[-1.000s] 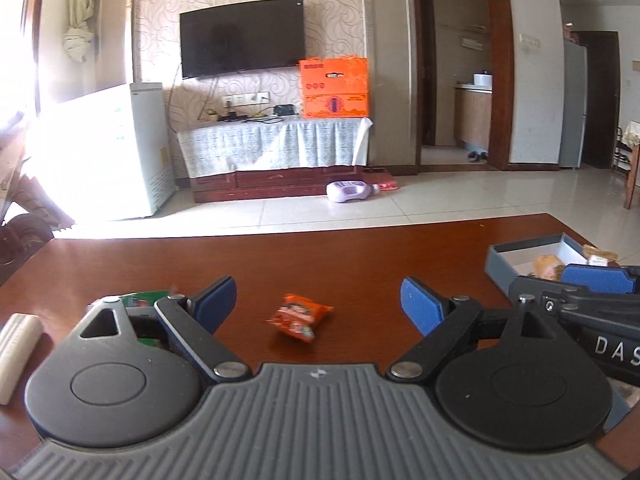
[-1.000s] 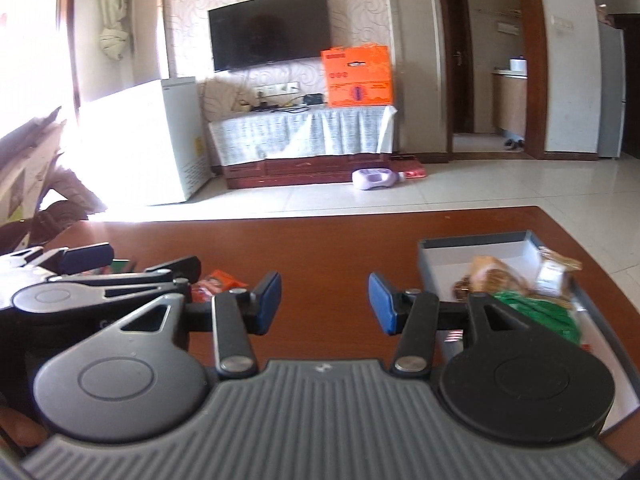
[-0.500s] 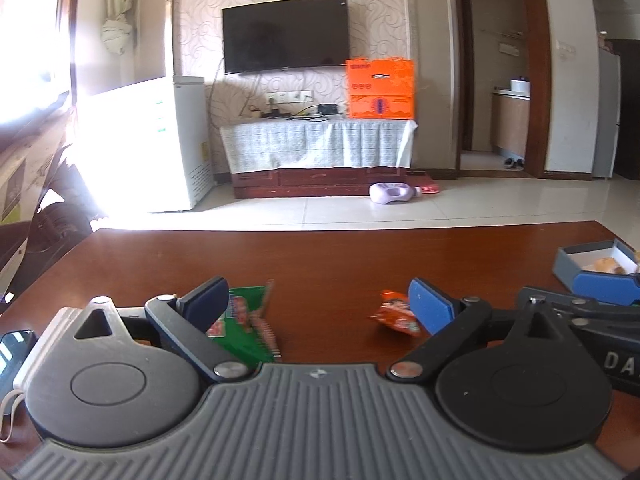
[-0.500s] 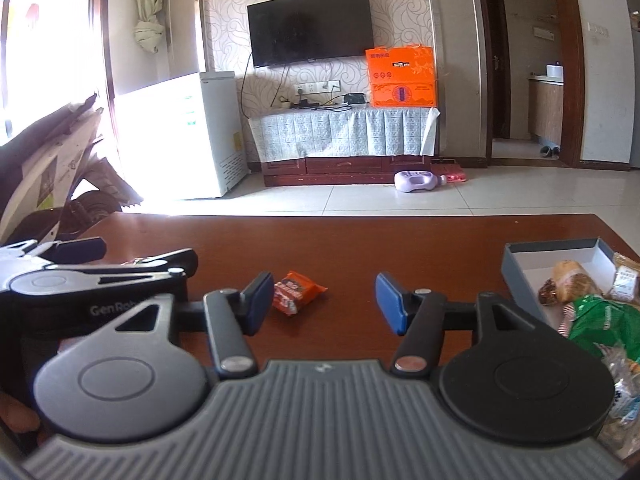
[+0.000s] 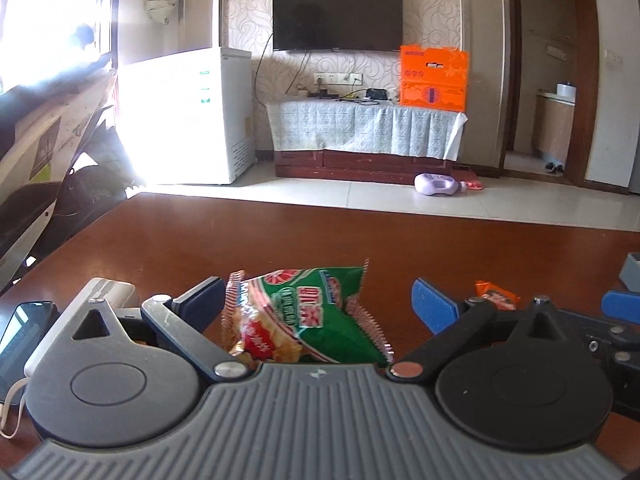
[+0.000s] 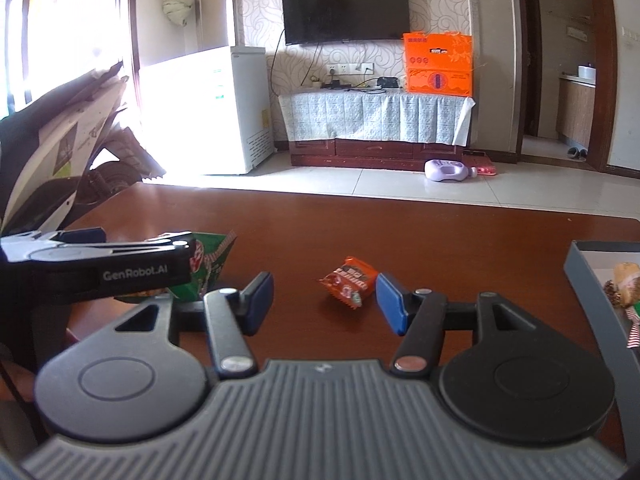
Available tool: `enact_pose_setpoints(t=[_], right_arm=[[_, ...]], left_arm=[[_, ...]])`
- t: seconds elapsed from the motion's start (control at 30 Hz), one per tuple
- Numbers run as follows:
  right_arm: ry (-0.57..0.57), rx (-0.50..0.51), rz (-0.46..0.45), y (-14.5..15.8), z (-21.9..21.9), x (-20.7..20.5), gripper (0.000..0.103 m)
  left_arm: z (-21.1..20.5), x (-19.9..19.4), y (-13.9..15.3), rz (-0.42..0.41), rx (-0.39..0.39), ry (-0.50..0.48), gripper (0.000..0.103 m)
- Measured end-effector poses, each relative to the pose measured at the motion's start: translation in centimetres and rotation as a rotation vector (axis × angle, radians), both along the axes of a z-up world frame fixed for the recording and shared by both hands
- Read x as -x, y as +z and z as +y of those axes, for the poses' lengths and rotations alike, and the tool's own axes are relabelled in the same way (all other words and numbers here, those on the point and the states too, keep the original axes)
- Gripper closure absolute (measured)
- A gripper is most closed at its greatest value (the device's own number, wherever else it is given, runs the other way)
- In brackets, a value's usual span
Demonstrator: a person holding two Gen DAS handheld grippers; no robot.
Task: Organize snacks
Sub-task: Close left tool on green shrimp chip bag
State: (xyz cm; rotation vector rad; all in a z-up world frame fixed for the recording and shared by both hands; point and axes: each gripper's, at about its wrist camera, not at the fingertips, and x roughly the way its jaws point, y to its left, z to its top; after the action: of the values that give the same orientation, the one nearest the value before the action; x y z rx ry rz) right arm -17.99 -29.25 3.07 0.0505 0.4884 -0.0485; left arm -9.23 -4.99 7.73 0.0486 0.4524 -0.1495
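Crinkly green snack bag (image 5: 320,316) between wide-apart left hand-held gripper (image 5: 320,300), right hand-held gripper (image 6: 325,300) parted

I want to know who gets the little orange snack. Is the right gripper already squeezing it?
No. The small orange packet lies on the table ahead of the right gripper, whose blue pads stand apart from it.

grey box (image 6: 588,280): cut by right edge | green packet (image 6: 208,264): partly hidden behind left tool (image 6: 100,264) | contents possibly pastries

wall TV (image 5: 337,17) | white freezer (image 5: 188,116) left | tiled floor (image 5: 320,196) | window glare | wood table (image 5: 320,236)
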Motion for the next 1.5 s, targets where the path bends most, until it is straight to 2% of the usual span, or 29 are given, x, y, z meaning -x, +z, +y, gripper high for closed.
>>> enact_pose_setpoints(t=[0.2,0.3,0.5,0.63,0.8,0.97,1.13,1.17,1.23,1.3,1.33,1.4,1.5], right_arm=[[0.041,0.042,0.013,-0.3,1.1,-1.6,0.044],[0.047,0.055,0.019,-0.4,1.0,-2.4,0.044],[0.046,0.070,0.035,-0.9,0.7,-2.6,0.044],[0.044,0.072,0.036,-0.9,0.8,-2.9,0.044],[0.062,0.094,0.048,-1.2,1.3,-3.4,0.044],[0.065,0.107,0.058,-1.3,1.2,-3.7,0.044],[0.067,0.112,0.076,-1.7,1.4,-4.7,0.044],[0.072,0.113,0.081,-1.9,1.5,-5.0,0.043],[0.082,0.117,0.094,-2.3,1.7,-5.4,0.043],[0.096,0.120,0.110,-2.6,1.9,-5.8,0.043],[0.099,0.128,0.117,-2.8,2.0,-6.0,0.043],[0.098,0.146,0.125,-3.0,2.2,-6.3,0.035],[0.067,0.162,0.114,-3.0,1.9,-6.6,0.032]], left_arm=[[0.9,-2.5,-1.3,-0.008,-0.025,-0.001,0.002],[0.9,-3.5,-1.9,0.015,-0.009,-0.006,0.002],[0.1,-5.8,-3.7,0.059,-0.024,-0.010,0.002],[0.4,-7.5,-4.9,0.097,-0.001,-0.006,0.001],[1.1,-9.0,-5.8,0.087,0.020,0.010,0.000],[0.1,-9.4,-6.5,0.085,-0.045,-0.008,0.000],[-0.9,-9.8,-6.8,0.089,-0.077,-0.029,0.000],[-1.3,-9.8,-6.7,0.089,-0.087,-0.037,0.001],[-2.3,-9.6,-6.6,0.082,-0.099,-0.079,0.016],[-3.1,-9.5,-6.7,0.072,-0.131,-0.081,0.016],[-3.2,-9.5,-6.8,0.075,-0.127,-0.080,0.017],[-2.9,-9.8,-6.7,0.084,-0.097,-0.078,0.018],[-2.8,-10.2,-6.7,0.091,-0.077,-0.074,0.019]])
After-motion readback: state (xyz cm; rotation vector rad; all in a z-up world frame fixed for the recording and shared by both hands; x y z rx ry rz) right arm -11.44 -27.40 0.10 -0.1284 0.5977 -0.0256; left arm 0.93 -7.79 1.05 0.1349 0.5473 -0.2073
